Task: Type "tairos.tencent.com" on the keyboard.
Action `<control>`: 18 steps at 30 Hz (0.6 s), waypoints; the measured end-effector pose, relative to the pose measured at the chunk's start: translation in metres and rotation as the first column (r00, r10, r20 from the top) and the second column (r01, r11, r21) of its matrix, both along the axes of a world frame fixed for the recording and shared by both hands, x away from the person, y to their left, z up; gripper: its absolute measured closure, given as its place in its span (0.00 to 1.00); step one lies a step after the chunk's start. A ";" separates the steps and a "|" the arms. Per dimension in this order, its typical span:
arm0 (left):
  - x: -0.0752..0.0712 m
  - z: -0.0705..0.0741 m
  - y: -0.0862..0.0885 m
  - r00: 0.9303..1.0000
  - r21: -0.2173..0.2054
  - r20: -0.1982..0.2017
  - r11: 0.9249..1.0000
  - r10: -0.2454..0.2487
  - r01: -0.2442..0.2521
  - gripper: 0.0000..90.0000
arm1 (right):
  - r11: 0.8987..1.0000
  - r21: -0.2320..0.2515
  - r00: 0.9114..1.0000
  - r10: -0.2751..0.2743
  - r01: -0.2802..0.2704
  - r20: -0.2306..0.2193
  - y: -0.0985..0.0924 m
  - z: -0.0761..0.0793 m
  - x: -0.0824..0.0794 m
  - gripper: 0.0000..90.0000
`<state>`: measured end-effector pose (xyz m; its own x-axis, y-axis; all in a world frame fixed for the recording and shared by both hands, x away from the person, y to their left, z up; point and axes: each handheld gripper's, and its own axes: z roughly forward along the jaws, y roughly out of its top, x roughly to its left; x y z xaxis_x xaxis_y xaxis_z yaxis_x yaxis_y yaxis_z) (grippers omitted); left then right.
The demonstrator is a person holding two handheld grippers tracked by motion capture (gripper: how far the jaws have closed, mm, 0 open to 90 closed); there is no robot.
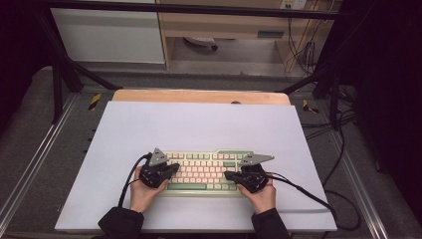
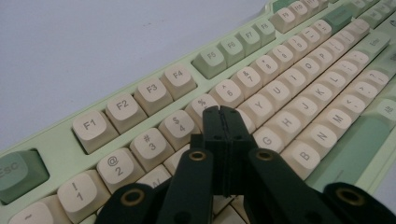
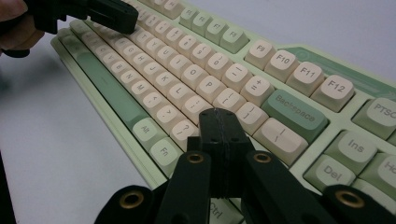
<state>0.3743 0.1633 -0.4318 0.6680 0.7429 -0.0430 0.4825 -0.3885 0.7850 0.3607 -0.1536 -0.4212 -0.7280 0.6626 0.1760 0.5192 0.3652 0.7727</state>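
A green-and-cream keyboard (image 1: 204,172) lies near the front edge of the white surface (image 1: 199,124), its long side running left to right in the high view.

Left gripper (image 1: 171,169): positioned over the left end of the keyboard. In the left gripper view the jaws are pressed together with nothing between them, the tips (image 2: 223,112) over the number row near the 5 key. Contact with a keycap cannot be determined; the tips cover the keys directly beneath them. The Esc key (image 2: 18,170) is cut off at the left frame edge.

Right gripper (image 1: 230,175): positioned over the right end of the keyboard. In the right gripper view the jaws are likewise pressed together and empty, the tips (image 3: 218,114) above the keys just left of the Backspace key (image 3: 294,114). Contact cannot be determined here either. The keys at the right frame edge are cut off, so their legends read only in part.

The left gripper also appears at the top left of the right gripper view, dark and partly out of frame. In the high view both hands (image 1: 144,194) cover the lower corners of the keyboard, and the key legends are too small to read. The sleeves are cut off at the bottom edge.
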 end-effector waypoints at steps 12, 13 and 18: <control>-0.002 -0.002 -0.001 1.000 0.007 0.002 1.000 -0.009 0.009 1.00 | 1.000 0.000 1.000 0.002 -0.002 0.001 0.000 0.000 -0.001 1.00; -0.002 -0.002 -0.001 1.000 0.006 0.003 1.000 -0.010 0.010 1.00 | 1.000 0.000 1.000 0.001 -0.001 -0.001 0.000 0.000 -0.001 1.00; -0.006 0.003 0.003 1.000 -0.008 0.014 1.000 -0.011 0.012 1.00 | 1.000 0.000 1.000 0.002 -0.002 0.002 0.000 0.001 -0.001 1.00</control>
<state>0.3687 0.1660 -0.4289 0.6771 0.7348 -0.0396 0.4672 -0.3876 0.7947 0.3599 -0.1539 -0.4201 -0.7295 0.6615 0.1742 0.5169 0.3663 0.7737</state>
